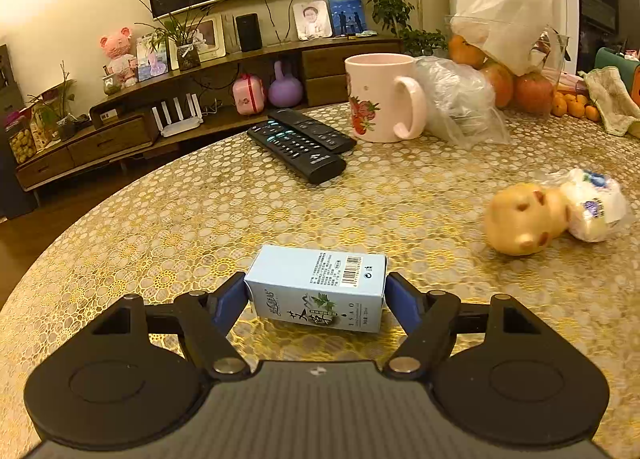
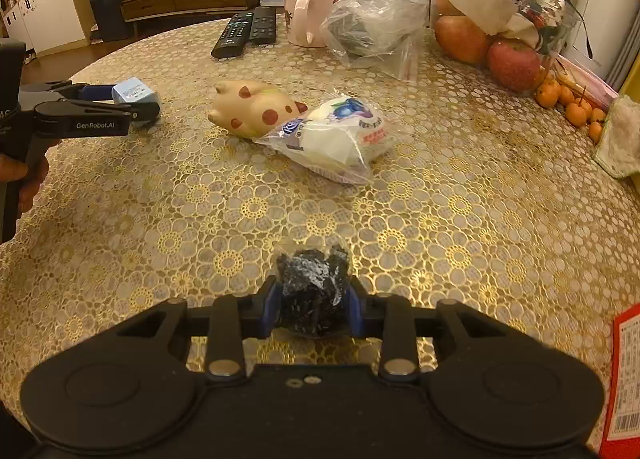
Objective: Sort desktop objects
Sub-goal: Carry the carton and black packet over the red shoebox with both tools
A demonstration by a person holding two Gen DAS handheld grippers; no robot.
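A light blue box (image 1: 328, 271) lies on the gold-patterned table (image 1: 200, 219). My left gripper (image 1: 316, 295) is around it, with a blue pad against each short end. In the right wrist view the left gripper (image 2: 136, 99) sits at the far left with the box (image 2: 132, 90) between its fingers. My right gripper (image 2: 313, 291) is shut on a small dark packet in crinkled clear wrap (image 2: 312, 271), low over the table (image 2: 440, 219). A spotted pig toy (image 2: 252, 107) and a white wrapped packet (image 2: 340, 135) lie side by side at mid-table.
Two black remotes (image 1: 300, 143), a pink mug (image 1: 380, 95) and a clear plastic bag (image 1: 460, 99) stand at the far side. A glass container of fruit (image 2: 500, 47), small oranges (image 2: 572, 103) and a cloth (image 2: 620, 139) fill the right. A red paper (image 2: 628, 375) lies near right.
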